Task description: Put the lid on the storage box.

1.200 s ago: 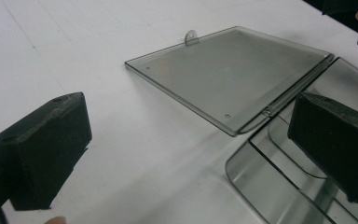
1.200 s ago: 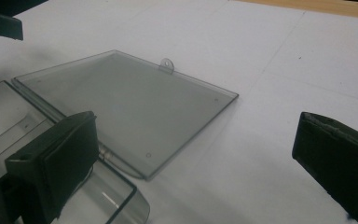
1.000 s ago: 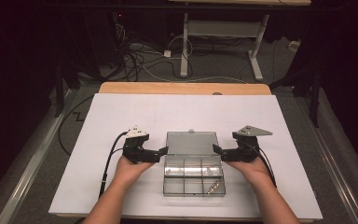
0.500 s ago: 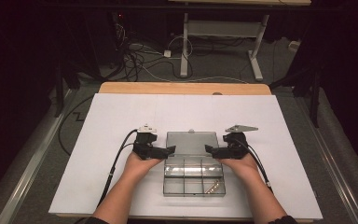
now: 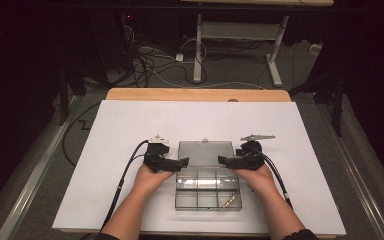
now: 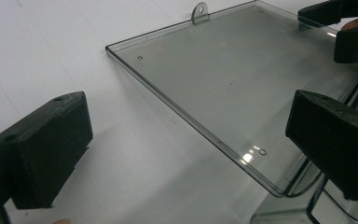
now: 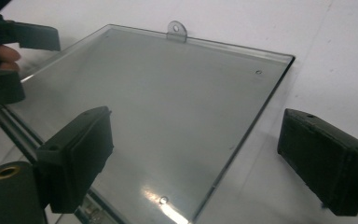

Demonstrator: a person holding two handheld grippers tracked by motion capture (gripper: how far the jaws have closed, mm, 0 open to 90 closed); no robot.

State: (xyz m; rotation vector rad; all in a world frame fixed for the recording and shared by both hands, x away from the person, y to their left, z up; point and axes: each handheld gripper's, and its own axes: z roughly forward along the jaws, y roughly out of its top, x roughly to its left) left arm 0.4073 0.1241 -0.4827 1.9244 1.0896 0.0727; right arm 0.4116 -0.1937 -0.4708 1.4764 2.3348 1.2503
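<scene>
A clear plastic compartment box (image 5: 200, 199) stands on the white sheet, its lid (image 5: 205, 151) folded back flat behind it. Small brass parts (image 5: 230, 201) lie in its front right compartment. My left gripper (image 5: 182, 162) is open at the lid's left edge, and that edge of the lid (image 6: 223, 74) runs between its jaws (image 6: 186, 140). My right gripper (image 5: 223, 161) is open at the right edge. Its jaws have just been closing, with the lid's edge (image 7: 168, 107) between them (image 7: 200, 156) and the pads off it. A small tab (image 7: 176, 29) sticks out of the lid's far edge.
The white sheet (image 5: 130, 125) covers the table, whose wooden far edge (image 5: 195, 94) shows beyond it. A black cable (image 5: 122, 180) trails from the left gripper towards the front edge. On the dark floor behind lie cables (image 5: 145, 60) and a white desk frame (image 5: 240, 30).
Both hands have moved inward towards the lid, the left to the right and the right to the left, and dropped slightly. The box has not moved.
</scene>
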